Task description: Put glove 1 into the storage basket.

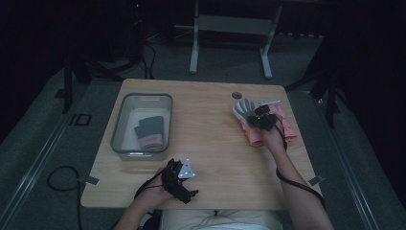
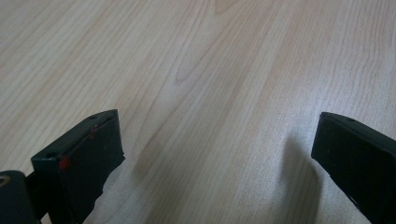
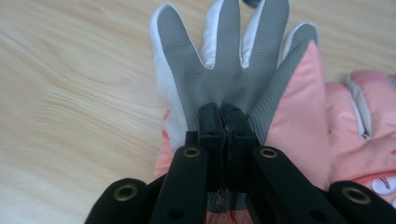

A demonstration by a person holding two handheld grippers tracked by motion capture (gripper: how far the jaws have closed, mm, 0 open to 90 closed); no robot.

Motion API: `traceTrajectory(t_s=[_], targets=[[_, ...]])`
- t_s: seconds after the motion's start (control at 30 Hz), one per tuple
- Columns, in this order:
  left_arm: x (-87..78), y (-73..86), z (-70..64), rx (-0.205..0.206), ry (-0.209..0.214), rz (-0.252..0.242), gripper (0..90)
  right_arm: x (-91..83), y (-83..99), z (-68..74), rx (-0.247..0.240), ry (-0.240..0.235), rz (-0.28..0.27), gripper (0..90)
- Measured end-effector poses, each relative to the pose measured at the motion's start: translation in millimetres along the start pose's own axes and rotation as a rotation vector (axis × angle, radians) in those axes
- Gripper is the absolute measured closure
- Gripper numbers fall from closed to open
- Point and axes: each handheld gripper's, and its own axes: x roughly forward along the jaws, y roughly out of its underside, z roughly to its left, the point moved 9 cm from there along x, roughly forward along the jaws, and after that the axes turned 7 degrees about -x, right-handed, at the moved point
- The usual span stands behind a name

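Nearest to us, at the near edge of the desk (image 1: 210,143), our left tool (image 2: 215,154) rests low over bare wood with its jaws wide apart and nothing between them. Toward the far right of the desk, our right tool (image 3: 222,114) has its jaws pressed together on the grey palm of a pink and grey glove (image 3: 233,70), which lies flat beside a second pink glove (image 3: 369,135). A grey bin (image 1: 125,120) holding more gloves (image 1: 149,132) sits on the left side of the desk, well apart from both tools.
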Motion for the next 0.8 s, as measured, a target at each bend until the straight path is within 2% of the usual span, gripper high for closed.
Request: traceTrajectory(t_s=[0.03,0.07,0.13,0.2,0.23,0.3,0.4,0.53,0.57,0.6,0.63,0.7,0.8], targets=[[0.0,0.0,0.0,0.000,0.000,0.000,1.7,0.0,0.0,0.0,0.000,0.000,0.000,87.9],[0.0,0.0,0.0,0.000,0.000,0.000,1.7,-7.6,-4.4,3.2,0.012,0.005,-0.026,88.0],[-0.6,0.1,0.8,-0.002,0.002,0.000,1.6,-34.3,-18.2,17.3,0.022,0.019,-0.090,88.1],[-1.0,0.6,0.4,0.005,0.004,0.004,1.7,-48.7,-24.1,26.3,0.024,0.024,-0.111,88.1],[-1.0,0.6,0.4,0.005,0.004,0.004,1.6,-48.7,-24.1,26.3,0.024,0.024,-0.111,88.1],[-1.4,1.2,0.4,0.018,0.003,0.011,1.6,-70.8,-29.6,41.9,0.068,0.037,-0.144,88.2],[-1.6,0.8,0.1,0.011,0.004,0.003,1.6,-85.5,-28.4,56.9,0.115,0.054,-0.155,88.2],[-2.8,0.1,-0.8,0.012,0.008,-0.004,1.7,-91.0,-19.2,75.2,0.182,0.083,-0.151,88.2],[-3.2,-0.1,-0.5,0.010,0.007,-0.005,1.7,-90.0,-17.0,79.1,0.203,0.077,-0.152,88.2],[-3.3,-0.6,-0.2,0.007,0.005,-0.012,1.7,-86.9,-13.0,85.7,0.207,0.081,-0.144,88.1],[-3.3,-0.6,-0.2,0.007,0.005,-0.012,1.7,-86.9,-13.0,85.7,0.207,0.081,-0.144,88.1],[-3.1,-0.9,-0.5,0.012,0.007,-0.015,1.7,-76.5,-2.1,99.0,0.251,0.078,-0.123,88.2],[-2.1,-0.3,-2.2,0.031,0.007,-0.008,1.6,-61.9,5.8,107.3,0.267,0.076,-0.094,88.1]])
